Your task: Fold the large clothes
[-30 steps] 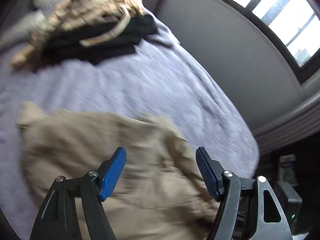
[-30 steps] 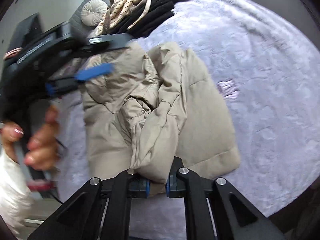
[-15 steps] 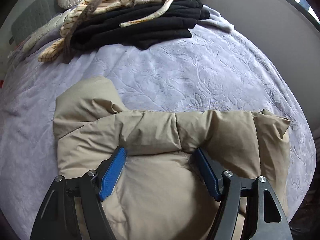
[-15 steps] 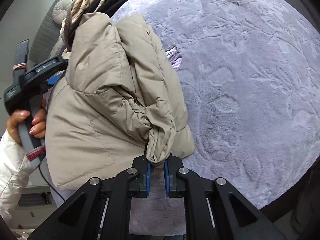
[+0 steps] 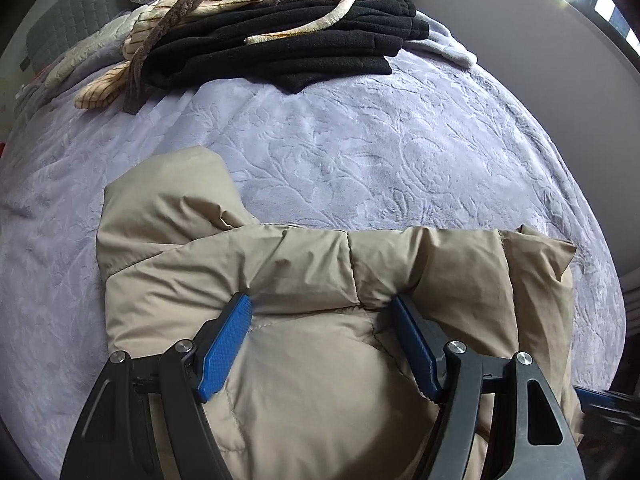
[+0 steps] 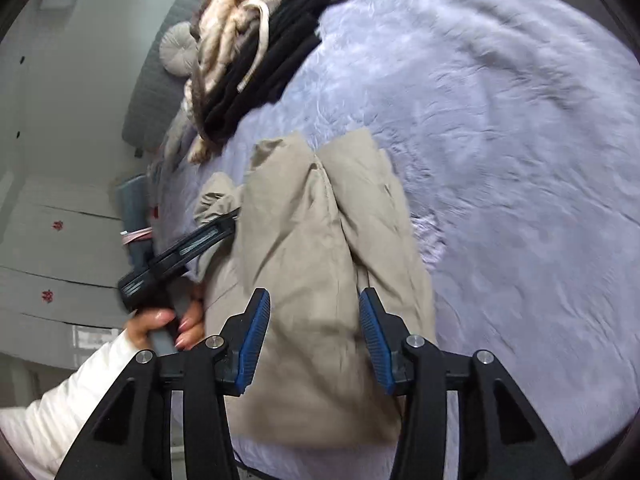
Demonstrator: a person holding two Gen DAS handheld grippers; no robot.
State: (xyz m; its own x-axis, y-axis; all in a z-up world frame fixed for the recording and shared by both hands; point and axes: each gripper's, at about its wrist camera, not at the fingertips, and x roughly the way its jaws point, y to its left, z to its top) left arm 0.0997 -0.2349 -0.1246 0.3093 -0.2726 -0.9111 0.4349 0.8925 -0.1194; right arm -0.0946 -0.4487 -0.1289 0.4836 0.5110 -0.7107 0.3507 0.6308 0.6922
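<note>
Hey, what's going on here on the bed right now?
A person with a handheld gripper in each hand is folding a beige puffer jacket on a lavender plush bedspread. The left gripper presses its open jaws down onto a folded-over section. The right gripper has just been opening its jaws; the jacket now lies free below them. A pile of black fleece and cream striped clothes lies further up the bed.

Left hand-held gripper (image 5: 322,320) angled steeply downward, jaws spread wide, blue pads (image 5: 224,350) apart. Right hand-held gripper (image 6: 314,314) tilted down, jaws just opened, nothing pinched between them. Left hand (image 6: 168,326), white-sleeved, wrapped around its handle.
</note>
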